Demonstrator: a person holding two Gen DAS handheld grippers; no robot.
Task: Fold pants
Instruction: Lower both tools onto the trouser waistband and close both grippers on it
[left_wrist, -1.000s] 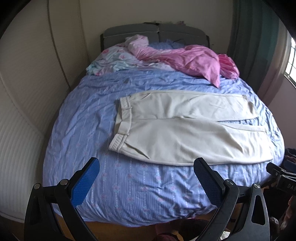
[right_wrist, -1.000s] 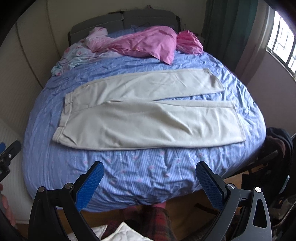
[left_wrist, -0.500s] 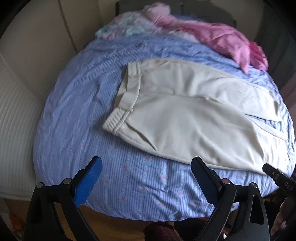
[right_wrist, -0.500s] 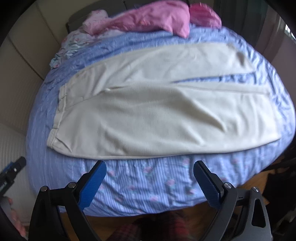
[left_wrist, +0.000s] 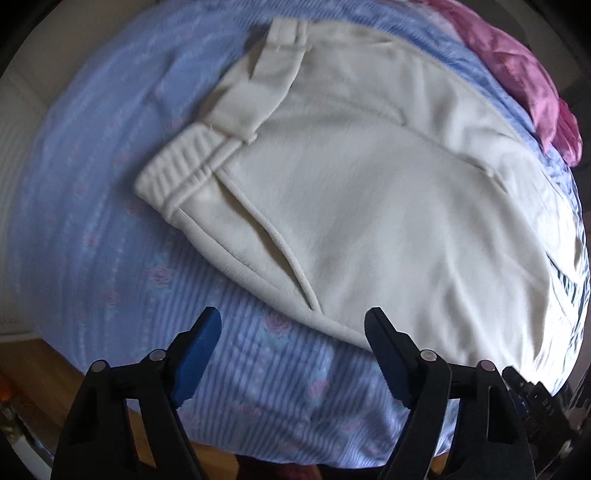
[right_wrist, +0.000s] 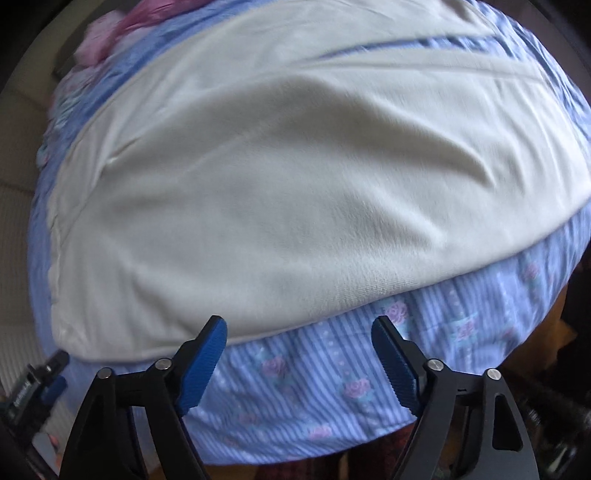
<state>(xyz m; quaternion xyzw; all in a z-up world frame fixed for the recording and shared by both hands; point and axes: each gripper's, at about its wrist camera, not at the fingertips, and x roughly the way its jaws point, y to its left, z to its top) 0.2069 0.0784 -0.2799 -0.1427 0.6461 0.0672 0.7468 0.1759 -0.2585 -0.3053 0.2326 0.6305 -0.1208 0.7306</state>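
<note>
The cream pants (left_wrist: 369, 192) are lying flat on the bed (left_wrist: 110, 184) — soft, limp, likely sagging when lifted. Both the left tongs (left_wrist: 291, 332) and right tongs (right_wrist: 299, 343) are closing, nothing between them yet — the near hem edge looks best to pinch.

Pants (left_wrist: 369, 177) flat on bed (left_wrist: 110, 240), pillows (left_wrist: 517, 62) behind

No readable text, gripper markings too blurred
</note>
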